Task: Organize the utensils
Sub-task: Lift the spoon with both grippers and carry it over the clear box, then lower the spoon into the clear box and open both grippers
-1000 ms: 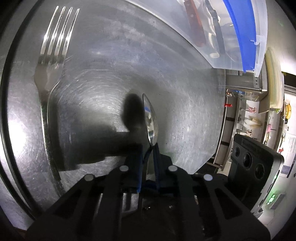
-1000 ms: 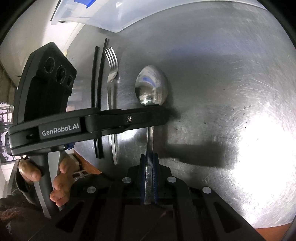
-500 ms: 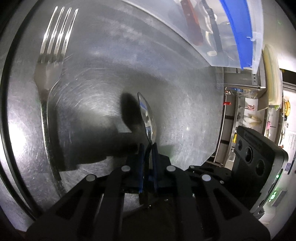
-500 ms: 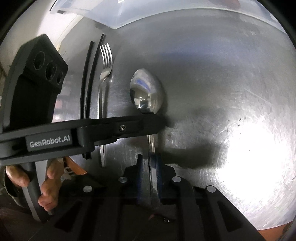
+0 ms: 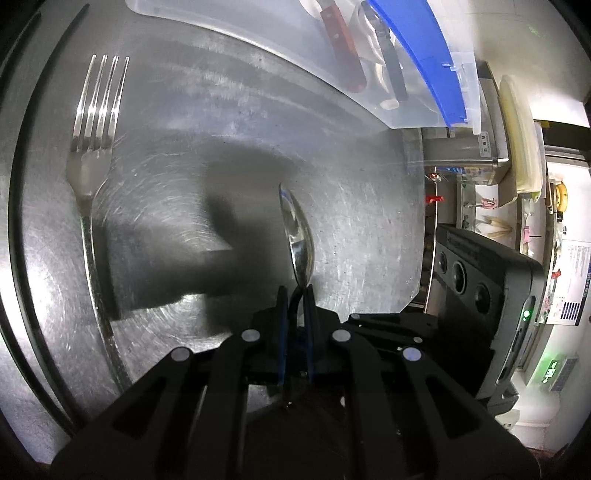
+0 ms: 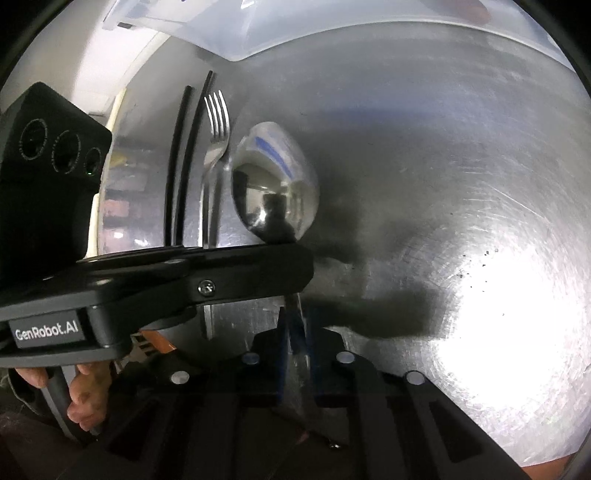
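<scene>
Your left gripper [image 5: 295,295] clamps the spoon [image 5: 299,236]; the right gripper [image 6: 295,317] is closing on its handle. A fork [image 5: 92,147] lies beside the spoon, the bin [image 5: 295,55] beyond.

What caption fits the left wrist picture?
Left gripper holds a spoon over a steel table, beside a fork.

R gripper [image 6: 295,332] at bottom centre, jaws closing on spoon [image 6: 275,188] handle, which sits between the blue pads. Spoon bowl faces up over steel table [image 6: 424,166]. L gripper [image 6: 207,277] crosses from left, clamping spoon neck. Fork [image 6: 216,125] and two black chopsticks [image 6: 173,166] lie left of spoon. Clear plastic bin [image 6: 295,26] at far edge.
</scene>
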Tool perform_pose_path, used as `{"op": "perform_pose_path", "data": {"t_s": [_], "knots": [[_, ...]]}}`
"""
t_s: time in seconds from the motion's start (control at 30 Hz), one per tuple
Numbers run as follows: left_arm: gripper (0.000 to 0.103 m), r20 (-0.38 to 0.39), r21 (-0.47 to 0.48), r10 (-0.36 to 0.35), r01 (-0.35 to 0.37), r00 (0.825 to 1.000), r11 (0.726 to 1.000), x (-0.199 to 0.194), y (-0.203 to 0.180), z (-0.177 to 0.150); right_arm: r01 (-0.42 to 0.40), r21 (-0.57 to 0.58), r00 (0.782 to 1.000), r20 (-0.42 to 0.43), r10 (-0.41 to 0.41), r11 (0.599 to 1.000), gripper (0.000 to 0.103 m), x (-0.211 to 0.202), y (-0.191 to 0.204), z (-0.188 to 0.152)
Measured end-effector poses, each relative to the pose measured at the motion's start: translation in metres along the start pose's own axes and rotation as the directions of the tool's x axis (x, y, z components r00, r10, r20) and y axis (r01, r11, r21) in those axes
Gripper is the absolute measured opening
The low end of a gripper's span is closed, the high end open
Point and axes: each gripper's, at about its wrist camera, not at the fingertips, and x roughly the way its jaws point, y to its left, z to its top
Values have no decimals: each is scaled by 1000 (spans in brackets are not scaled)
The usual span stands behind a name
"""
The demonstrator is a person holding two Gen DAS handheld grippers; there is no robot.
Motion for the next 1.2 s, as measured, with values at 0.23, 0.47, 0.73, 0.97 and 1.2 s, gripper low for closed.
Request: {"op": "perform_pose_path", "data": {"t_s": [0.23, 0.47, 0.73, 0.97, 1.2], "knots": [[7, 61, 76, -60, 55, 996, 996, -30, -24, 1, -44, -52, 992, 112, 50, 998, 8, -47, 15, -3], [7, 161, 271, -121, 74, 980, 960, -89, -84, 13, -11, -191, 967, 249, 59, 981, 8, -130, 53, 9], [7, 337, 413, -46, -104, 940, 905, -149, -156, 97, 181, -262, 912, 405, -62, 948, 9, -209, 85, 99], [7, 288, 319, 85, -179, 954, 931, -120, -149, 206, 160, -192, 948, 302, -97, 968, 9, -189, 56, 203], [7, 103, 168, 166, -182, 981, 969, -47, -87, 266, 140, -85, 985, 117, -130, 986, 8, -119, -3, 272]]}}
